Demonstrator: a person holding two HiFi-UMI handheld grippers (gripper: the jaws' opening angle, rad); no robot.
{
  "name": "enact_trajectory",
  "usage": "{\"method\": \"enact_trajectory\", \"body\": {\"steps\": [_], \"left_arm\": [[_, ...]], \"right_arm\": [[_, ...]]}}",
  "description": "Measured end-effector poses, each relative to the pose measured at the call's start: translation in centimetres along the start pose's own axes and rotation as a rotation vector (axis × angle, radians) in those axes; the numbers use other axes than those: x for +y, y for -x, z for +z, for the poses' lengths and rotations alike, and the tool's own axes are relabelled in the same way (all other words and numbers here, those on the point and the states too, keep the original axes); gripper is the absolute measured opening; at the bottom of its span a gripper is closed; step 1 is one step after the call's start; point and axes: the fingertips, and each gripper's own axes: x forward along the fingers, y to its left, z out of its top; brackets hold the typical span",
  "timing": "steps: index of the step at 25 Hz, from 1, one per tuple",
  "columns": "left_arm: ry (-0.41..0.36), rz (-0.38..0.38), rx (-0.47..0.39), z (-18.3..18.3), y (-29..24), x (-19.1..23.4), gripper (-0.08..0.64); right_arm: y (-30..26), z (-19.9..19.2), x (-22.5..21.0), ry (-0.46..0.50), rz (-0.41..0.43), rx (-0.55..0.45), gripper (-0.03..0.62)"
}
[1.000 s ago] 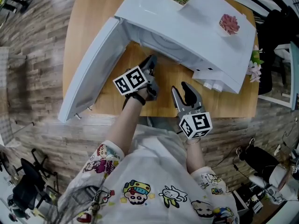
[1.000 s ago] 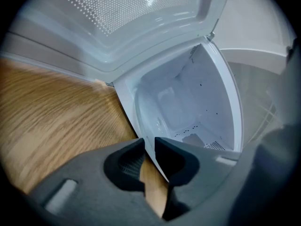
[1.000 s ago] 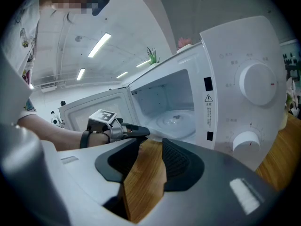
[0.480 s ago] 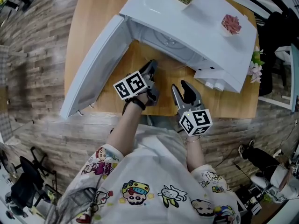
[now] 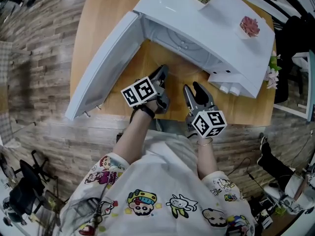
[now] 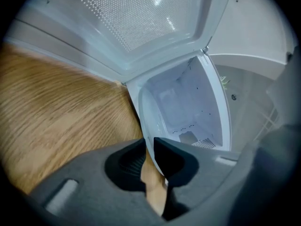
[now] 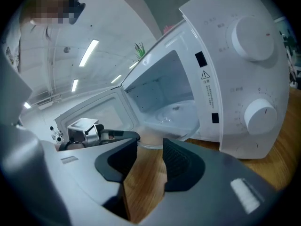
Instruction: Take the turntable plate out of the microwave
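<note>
Left gripper [image 5: 161,72] closing, turntable plate [image 7: 170,116] perhaps between

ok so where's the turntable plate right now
Right gripper view: the plate sits on the open microwave's floor, left of the dials, just beyond the right tongs.

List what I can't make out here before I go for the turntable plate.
Turntable plate: in the head view the top of the microwave covers most of it.
Its near rim: right gripper view, clear glass, blurred at the tips of the right hand-held gripper; contact cannot be told.
Panel print: right gripper view, too small to read.
Left gripper view: plate not distinguishable in the pale cavity.
</note>
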Motion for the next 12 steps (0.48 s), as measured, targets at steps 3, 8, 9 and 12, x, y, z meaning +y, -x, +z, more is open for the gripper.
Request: {"method": "enact_trajectory", "body": {"steps": [3,8,9,12], "left_arm": [[0.004,-0.002,-0.003,0.0,0.2,-0.1,0.051],[0.005,-0.005,-0.012,0.2,0.7,-0.3,0.049],[0.007,-0.005,-0.012,0.1,0.9,-0.3,0.049],[0.015,-0.006,-0.012,-0.1,1.4,-0.2,0.049]], "right_arm": [[-0.4,-0.3,-0.3,-0.04,0.004,0.002,0.17],[-1.0,-0.8,-1.1,-0.158,0.022,0.0,0.195],[-1.1,-0.9,-1.3,-0.188,0.025,-0.003,0.198],[-1.6,-1.2,-1.8,-0.272,0.041,-0.004,0.227]]}}
